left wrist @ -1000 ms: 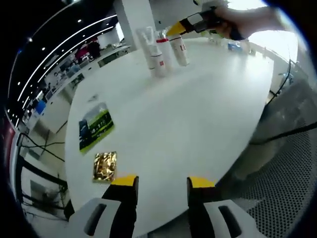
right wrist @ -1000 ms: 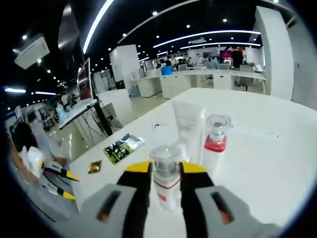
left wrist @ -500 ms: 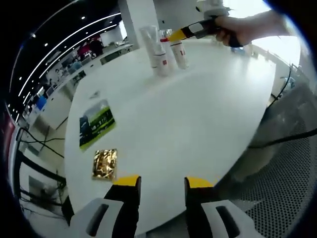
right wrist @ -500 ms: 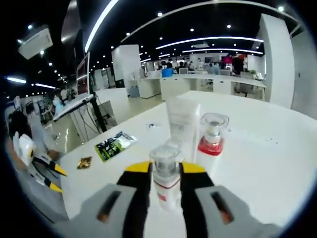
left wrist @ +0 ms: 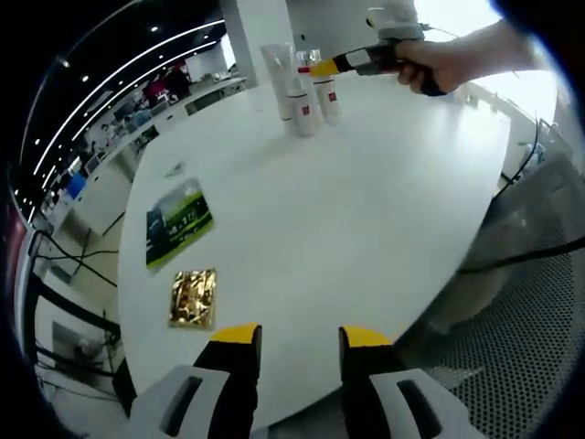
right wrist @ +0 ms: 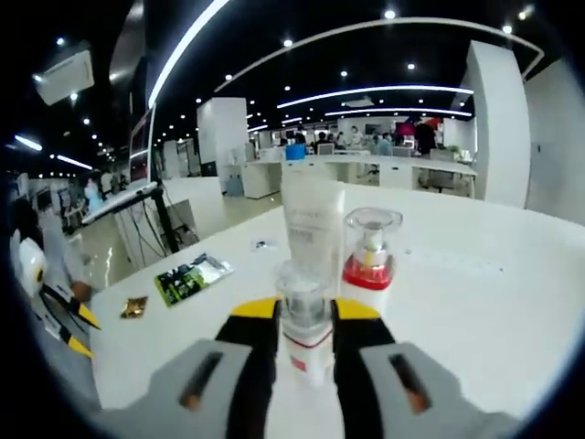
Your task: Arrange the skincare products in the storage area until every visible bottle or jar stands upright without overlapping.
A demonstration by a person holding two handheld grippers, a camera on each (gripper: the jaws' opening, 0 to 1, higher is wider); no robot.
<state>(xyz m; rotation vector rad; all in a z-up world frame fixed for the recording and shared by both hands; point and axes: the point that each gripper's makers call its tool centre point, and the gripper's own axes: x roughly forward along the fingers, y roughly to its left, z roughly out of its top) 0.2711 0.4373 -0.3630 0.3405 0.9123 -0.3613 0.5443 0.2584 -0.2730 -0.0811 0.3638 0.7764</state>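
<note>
In the left gripper view, the left gripper hovers with jaws apart over the white table's near edge. Far across stand the bottles.

In the right gripper view, the right gripper clamps an upright clear-capped bottle; just behind stand a white tube and a red-collared bottle.

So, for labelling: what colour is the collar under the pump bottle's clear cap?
Red, clearest in the right gripper view: pump bottle.

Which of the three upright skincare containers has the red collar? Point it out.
The clear-capped pump bottle, right of the white tube. The small bottle in the right claw has only a thin red band.
</note>
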